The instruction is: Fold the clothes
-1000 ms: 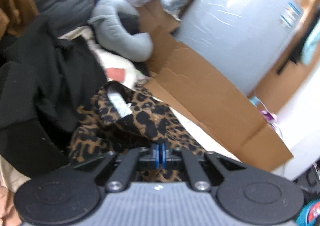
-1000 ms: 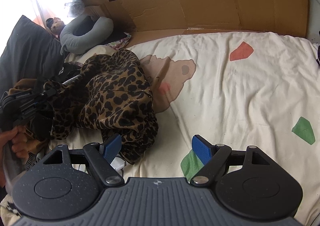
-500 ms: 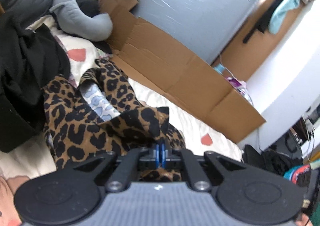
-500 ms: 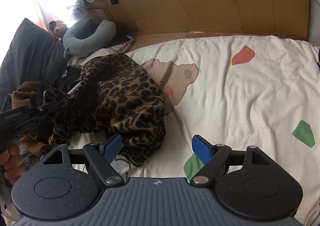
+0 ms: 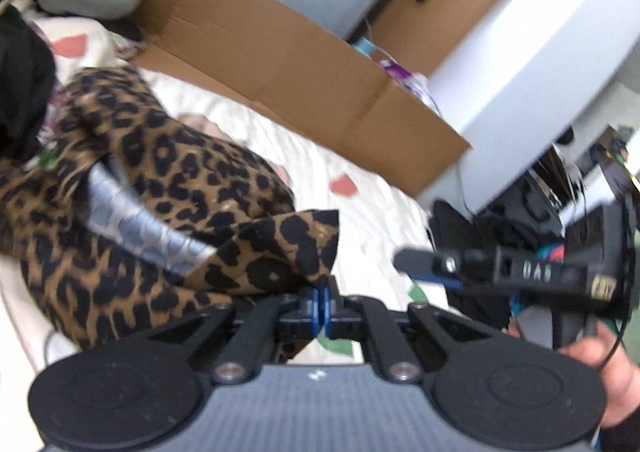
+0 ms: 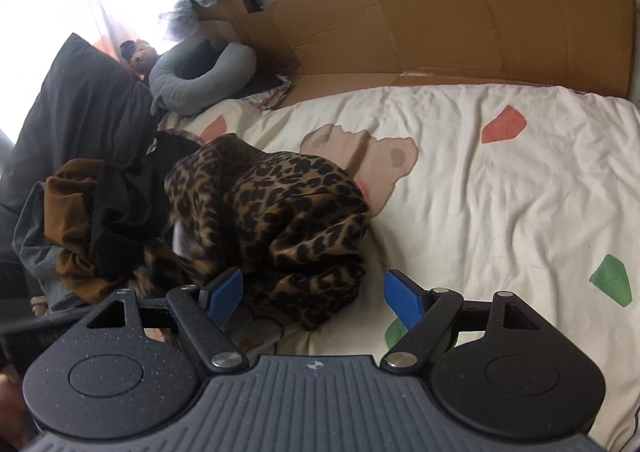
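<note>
A leopard-print garment (image 5: pixel 168 187) lies bunched on a cream bedsheet (image 6: pixel 480 203). My left gripper (image 5: pixel 322 306) is shut on a corner of that garment, and the cloth rises from the pads in a peaked fold. Its pale lining shows as a grey band. In the right wrist view the same leopard-print garment (image 6: pixel 288 211) lies heaped just ahead of my right gripper (image 6: pixel 316 296), which stands open with nothing between its blue pads (image 6: pixel 402 300). My right gripper (image 5: pixel 432 272) also shows at the right of the left wrist view, held by a hand (image 5: pixel 612 376).
A pile of black and brown clothes (image 6: pixel 104 219) sits left of the garment. A dark pillow (image 6: pixel 68 119) and a grey neck pillow (image 6: pixel 200 79) lie behind it. Flat cardboard (image 6: pixel 460 23) stands along the bed's far edge. Bags clutter the floor (image 5: pixel 500 236) past the bed.
My left gripper has swung to the right, dragging the garment's corner across the sheet toward my right gripper. The heap has shifted rightward. My right gripper has stayed in place.
</note>
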Demonstrator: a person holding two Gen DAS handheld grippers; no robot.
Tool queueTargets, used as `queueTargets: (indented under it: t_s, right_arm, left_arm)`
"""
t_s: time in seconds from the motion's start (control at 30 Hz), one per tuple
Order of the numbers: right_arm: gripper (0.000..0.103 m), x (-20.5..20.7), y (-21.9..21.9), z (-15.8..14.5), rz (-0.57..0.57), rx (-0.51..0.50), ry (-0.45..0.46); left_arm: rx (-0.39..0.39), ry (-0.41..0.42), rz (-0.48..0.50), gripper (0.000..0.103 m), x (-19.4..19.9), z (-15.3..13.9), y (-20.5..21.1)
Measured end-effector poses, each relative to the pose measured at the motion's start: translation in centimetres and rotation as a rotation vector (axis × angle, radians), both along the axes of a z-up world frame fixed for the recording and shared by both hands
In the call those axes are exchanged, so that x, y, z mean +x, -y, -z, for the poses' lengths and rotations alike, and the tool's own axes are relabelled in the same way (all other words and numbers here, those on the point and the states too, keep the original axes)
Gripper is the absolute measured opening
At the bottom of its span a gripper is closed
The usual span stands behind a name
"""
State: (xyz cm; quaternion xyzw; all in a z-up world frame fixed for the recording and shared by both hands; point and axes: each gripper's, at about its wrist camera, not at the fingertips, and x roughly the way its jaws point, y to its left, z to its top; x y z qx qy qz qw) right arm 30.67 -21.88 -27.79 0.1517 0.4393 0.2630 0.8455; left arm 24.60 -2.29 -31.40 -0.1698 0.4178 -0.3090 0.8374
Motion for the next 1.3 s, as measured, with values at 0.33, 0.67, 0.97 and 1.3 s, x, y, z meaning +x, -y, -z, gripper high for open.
queueTargets:
  t_s: [0.33, 0.67, 0.97, 1.3]
  right_arm:
    - [0.081, -1.1, -2.8, -0.3, -0.136, 0.004, -0.016]
    - [0.081, -1.6, -2.9, 0.9, -0.156, -0.015, -0.045]
    - [0.081, -1.5, -2.6, 1.1, -0.156, -0.021, -0.046]
    - [0.081, -1.4, -2.7, 1.7, -0.149, -0.025, -0.067]
  left_arm:
    - [0.041, -0.102, 0.076, 0.004, -2.1, 3.0, 1.4]
    - [0.111, -0.073, -0.038, 0.050, -1.9, 0.3, -2.8]
    - [0.142, -0.093, -0.351, 0.053, 2.2, 1.2, -8.7]
    - [-0.005, -0.111, -0.524, 0.065, 6.1, 4.4, -13.1]
